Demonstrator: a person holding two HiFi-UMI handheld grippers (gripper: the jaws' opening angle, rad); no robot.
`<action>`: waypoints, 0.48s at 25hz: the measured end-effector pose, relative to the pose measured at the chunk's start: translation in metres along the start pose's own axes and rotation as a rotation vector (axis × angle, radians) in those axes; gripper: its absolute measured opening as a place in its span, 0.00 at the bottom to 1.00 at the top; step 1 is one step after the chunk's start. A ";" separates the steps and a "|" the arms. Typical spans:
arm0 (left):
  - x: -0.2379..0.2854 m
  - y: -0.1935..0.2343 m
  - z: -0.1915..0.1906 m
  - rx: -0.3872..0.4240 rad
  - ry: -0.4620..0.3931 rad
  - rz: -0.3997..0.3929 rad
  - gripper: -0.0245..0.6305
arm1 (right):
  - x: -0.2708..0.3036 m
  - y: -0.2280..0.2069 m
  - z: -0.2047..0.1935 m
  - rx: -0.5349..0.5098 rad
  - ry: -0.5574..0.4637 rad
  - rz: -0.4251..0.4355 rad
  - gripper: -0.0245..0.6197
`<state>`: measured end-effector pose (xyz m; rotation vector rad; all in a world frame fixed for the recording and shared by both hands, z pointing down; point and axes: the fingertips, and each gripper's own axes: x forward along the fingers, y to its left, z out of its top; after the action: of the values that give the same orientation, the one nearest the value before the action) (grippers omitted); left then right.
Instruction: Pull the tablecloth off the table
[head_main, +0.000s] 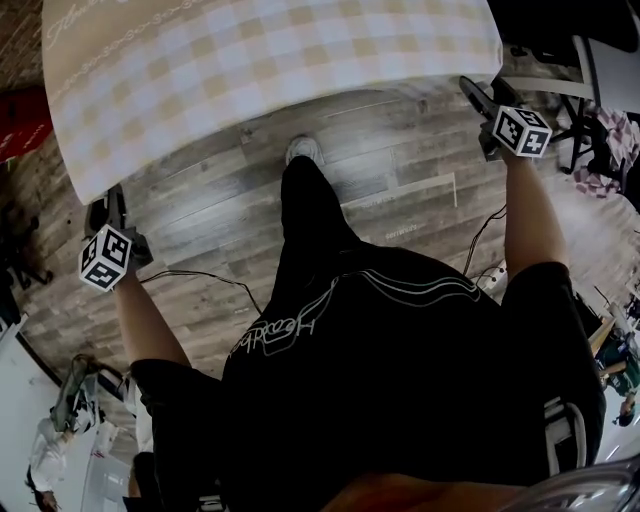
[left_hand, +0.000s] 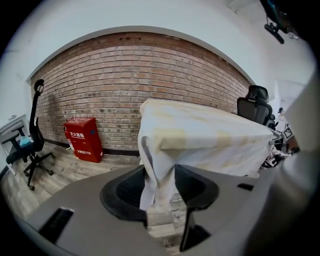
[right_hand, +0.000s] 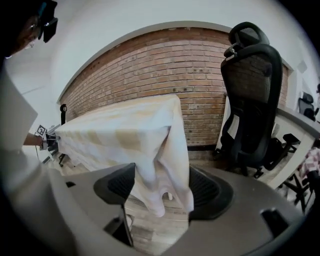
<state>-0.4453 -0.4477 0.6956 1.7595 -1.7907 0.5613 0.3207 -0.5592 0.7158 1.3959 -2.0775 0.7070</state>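
The checked tablecloth (head_main: 270, 70) lies draped over the surface, its corners hanging above the wood floor (head_main: 400, 150). The left tongs (left_hand: 160, 192) pinch one bunched corner. The right tongs (right_hand: 157, 192) stand wide apart, with the other corner hanging loose between them.

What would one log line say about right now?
left gripper: closed on a hanging corner of the tablecloth | right gripper: open, other corner between its jaws | tablecloth: not yet pulled off

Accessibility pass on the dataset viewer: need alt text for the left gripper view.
The left gripper grips a hanging corner of the cream-and-white checked fabric tablecloth. Behind it are a red brick wall, a red box-shaped cabinet and black office chairs.
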 end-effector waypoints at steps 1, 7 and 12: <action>0.000 -0.001 0.000 -0.010 -0.006 0.002 0.32 | 0.001 0.005 0.001 0.010 -0.007 0.021 0.55; -0.001 -0.005 -0.002 -0.046 -0.021 0.015 0.19 | 0.004 0.023 0.006 0.056 -0.066 0.080 0.27; -0.003 -0.009 0.001 -0.064 -0.019 0.003 0.09 | -0.001 0.029 0.012 0.116 -0.119 0.094 0.08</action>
<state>-0.4363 -0.4471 0.6921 1.7248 -1.8042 0.4842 0.2922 -0.5572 0.7029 1.4421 -2.2384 0.8125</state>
